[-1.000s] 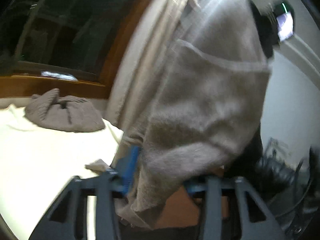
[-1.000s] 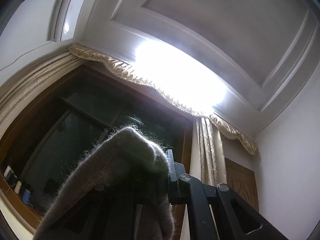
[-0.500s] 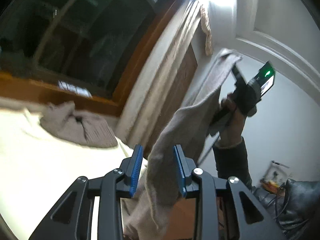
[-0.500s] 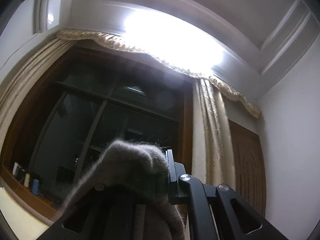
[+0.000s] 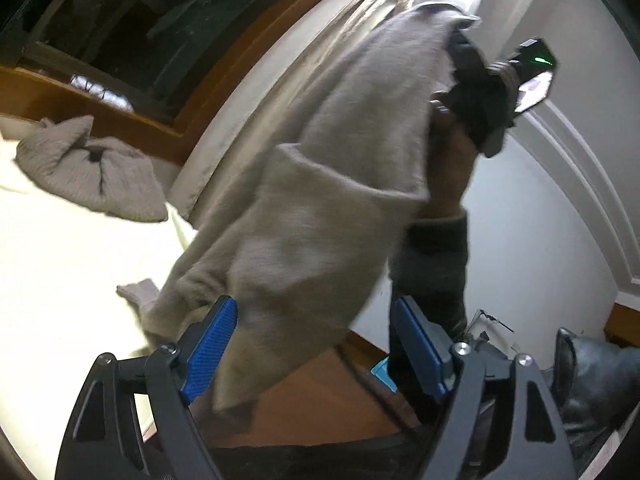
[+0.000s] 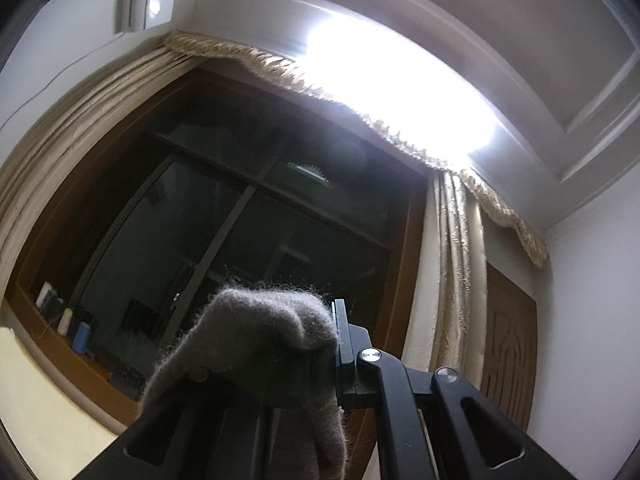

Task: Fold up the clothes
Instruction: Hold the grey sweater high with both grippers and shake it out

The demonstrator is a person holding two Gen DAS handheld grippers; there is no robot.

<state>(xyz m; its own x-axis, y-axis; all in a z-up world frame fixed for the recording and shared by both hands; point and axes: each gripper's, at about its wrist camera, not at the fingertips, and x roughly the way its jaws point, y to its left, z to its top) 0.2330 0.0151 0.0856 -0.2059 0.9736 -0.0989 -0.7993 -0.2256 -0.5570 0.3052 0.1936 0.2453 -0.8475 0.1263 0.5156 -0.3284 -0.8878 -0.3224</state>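
Note:
A fuzzy grey sweater (image 5: 320,200) hangs down from my right gripper (image 5: 460,46), which a person's hand holds high at the upper right of the left wrist view. In the right wrist view, that gripper (image 6: 326,328) is shut on a bunched fold of the sweater (image 6: 260,340), and the cloth hides its left finger. My left gripper (image 5: 314,308) is low in front, its jaws opening wide. The sweater's lower part hangs loose between the blue pads (image 5: 208,344), which do not press on it.
A second grey knitted garment (image 5: 88,168) lies crumpled on the cream bed (image 5: 60,280) at the left. Behind stand a beige curtain (image 5: 280,80) and a dark window (image 6: 240,240) in a wooden frame. A dark bag (image 5: 592,380) sits on the floor at the lower right.
My left gripper's jaws went from closed on the sweater's lower edge to spread wide, and the cloth now hangs free between them. The right gripper keeps its grip and has tilted a little.

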